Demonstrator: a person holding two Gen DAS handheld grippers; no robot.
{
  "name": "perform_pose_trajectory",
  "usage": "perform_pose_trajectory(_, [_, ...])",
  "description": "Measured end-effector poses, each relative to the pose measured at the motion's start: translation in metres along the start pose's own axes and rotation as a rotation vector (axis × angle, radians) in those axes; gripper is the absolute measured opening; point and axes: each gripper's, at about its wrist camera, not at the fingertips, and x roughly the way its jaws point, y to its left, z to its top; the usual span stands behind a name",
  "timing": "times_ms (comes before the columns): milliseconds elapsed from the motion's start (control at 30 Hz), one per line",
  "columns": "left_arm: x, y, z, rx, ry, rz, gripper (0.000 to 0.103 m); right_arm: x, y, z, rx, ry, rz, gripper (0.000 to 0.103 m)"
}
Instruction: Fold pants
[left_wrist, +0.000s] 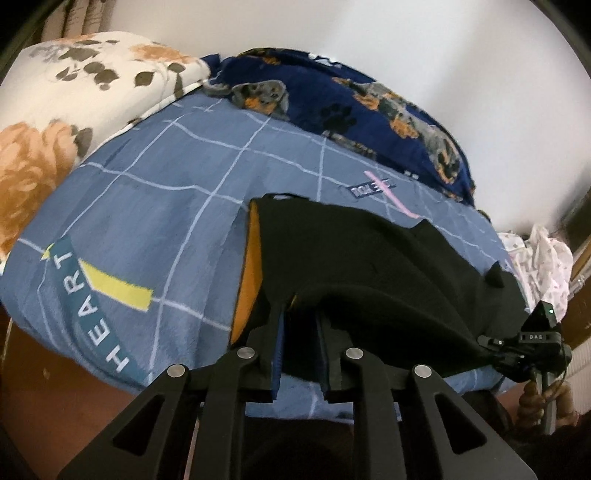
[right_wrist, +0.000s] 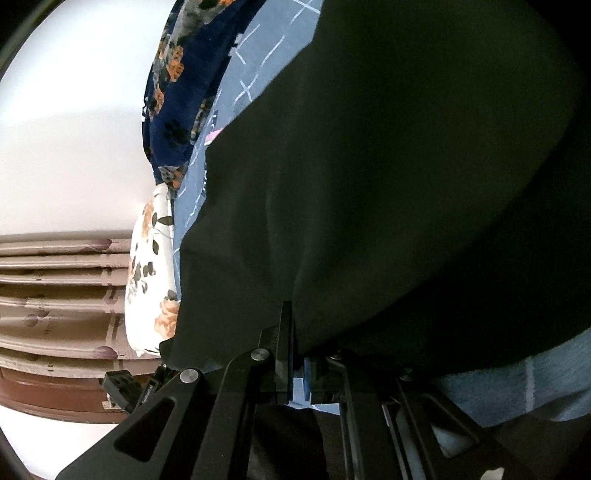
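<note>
Black pants (left_wrist: 362, 258) with an orange side stripe (left_wrist: 251, 280) lie on the blue checked bed sheet (left_wrist: 155, 192). My left gripper (left_wrist: 301, 314) is shut on the near edge of the pants, and the cloth drapes over its fingers (left_wrist: 275, 332). My right gripper (left_wrist: 495, 347) shows at the right of the left wrist view, holding the same edge. In the right wrist view the pants (right_wrist: 388, 166) fill most of the frame and my right gripper (right_wrist: 301, 332) is shut on their edge.
A floral pillow (left_wrist: 74, 103) lies at the far left and a dark blue dog-print blanket (left_wrist: 351, 107) along the white wall. Pale patterned clothes (left_wrist: 539, 262) sit at the right. A brown curtain (right_wrist: 55, 295) hangs beyond the bed.
</note>
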Motion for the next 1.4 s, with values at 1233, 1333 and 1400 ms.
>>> perform_pose_trajectory(1233, [0.004, 0.021, -0.019, -0.323, 0.191, -0.186, 0.020, 0.009, -0.003, -0.005, 0.007, 0.042, 0.053, 0.007])
perform_pose_trajectory(1333, [0.006, 0.024, -0.019, -0.349, 0.178, -0.191, 0.016, 0.009, -0.003, -0.005, 0.007, 0.043, 0.054, 0.007])
perform_pose_trajectory(1400, [0.001, 0.019, -0.015, -0.322, 0.151, -0.172, 0.009, 0.009, -0.003, -0.005, 0.004, 0.043, 0.053, 0.007])
